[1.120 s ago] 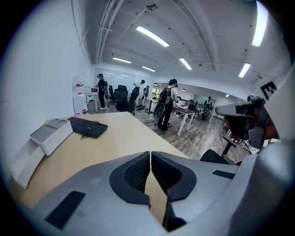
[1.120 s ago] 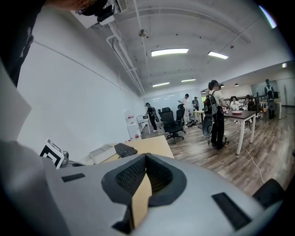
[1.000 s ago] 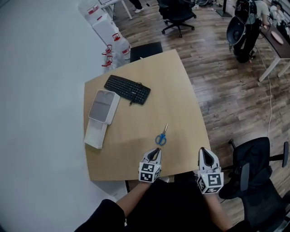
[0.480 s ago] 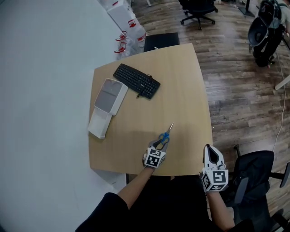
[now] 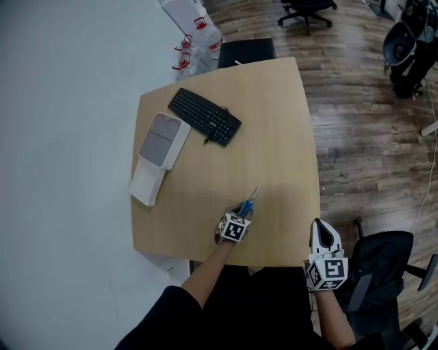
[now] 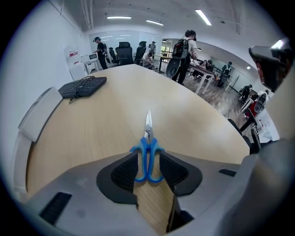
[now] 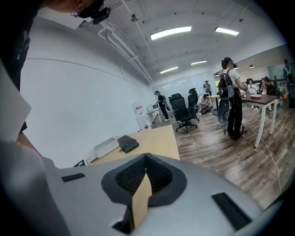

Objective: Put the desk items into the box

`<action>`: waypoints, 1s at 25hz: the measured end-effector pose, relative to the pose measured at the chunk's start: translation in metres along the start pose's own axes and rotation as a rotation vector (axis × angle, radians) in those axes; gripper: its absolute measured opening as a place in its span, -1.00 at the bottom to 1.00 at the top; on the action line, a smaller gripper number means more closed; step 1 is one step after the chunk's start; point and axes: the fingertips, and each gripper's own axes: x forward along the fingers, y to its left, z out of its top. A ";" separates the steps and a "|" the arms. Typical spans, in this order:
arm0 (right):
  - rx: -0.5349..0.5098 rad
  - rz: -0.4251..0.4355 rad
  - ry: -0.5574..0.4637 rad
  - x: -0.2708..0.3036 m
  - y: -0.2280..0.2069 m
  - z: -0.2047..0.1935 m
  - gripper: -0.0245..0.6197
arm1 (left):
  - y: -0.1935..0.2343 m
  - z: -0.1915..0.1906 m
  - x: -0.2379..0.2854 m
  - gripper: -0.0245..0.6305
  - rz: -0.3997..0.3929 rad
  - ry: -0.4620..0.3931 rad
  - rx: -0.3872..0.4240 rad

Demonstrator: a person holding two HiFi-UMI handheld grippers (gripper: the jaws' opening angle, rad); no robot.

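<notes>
Blue-handled scissors (image 5: 254, 194) lie near the front edge of the wooden table (image 5: 274, 137), blades pointing away. My left gripper (image 5: 241, 210) points down at them; its jaws have just been opening. In the left gripper view the blue handles (image 6: 147, 147) lie between the two pads of my left gripper (image 6: 147, 157), and I see no squeeze on them. My right gripper (image 5: 323, 227) hovers off the table's front right corner, shut and empty; its tips meet in the right gripper view (image 7: 146, 156). A white box (image 5: 149, 183) with a grey lid (image 5: 164, 140) sits at the table's left edge.
A black keyboard (image 5: 205, 117) lies at the far left of the table beside the box. A black office chair (image 5: 383, 253) stands close to my right gripper, another chair (image 5: 246, 49) at the table's far end. White water-jug crates (image 5: 195, 20) stand by the wall.
My left gripper has dropped forward onto the scissors and its jaws have spread round the handles. The right gripper has drifted a little right and lower, off the table's corner.
</notes>
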 end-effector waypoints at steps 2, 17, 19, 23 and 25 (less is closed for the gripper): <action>0.002 -0.009 0.003 0.001 -0.005 0.002 -0.74 | 0.002 -0.006 0.005 -0.55 -0.003 0.024 -0.008; -0.043 -0.025 0.032 0.017 0.022 0.004 -0.74 | 0.001 -0.006 0.014 -0.65 -0.069 0.004 0.001; -0.060 -0.015 0.033 0.018 0.037 0.006 -0.74 | 0.006 -0.007 0.008 -0.66 -0.067 -0.018 -0.003; -0.095 0.011 0.013 0.024 0.071 0.013 -0.74 | 0.030 -0.006 -0.014 -0.66 -0.042 -0.071 0.005; -0.106 0.020 0.004 0.029 0.088 0.015 -0.74 | 0.047 -0.010 -0.024 -0.66 -0.028 -0.088 0.001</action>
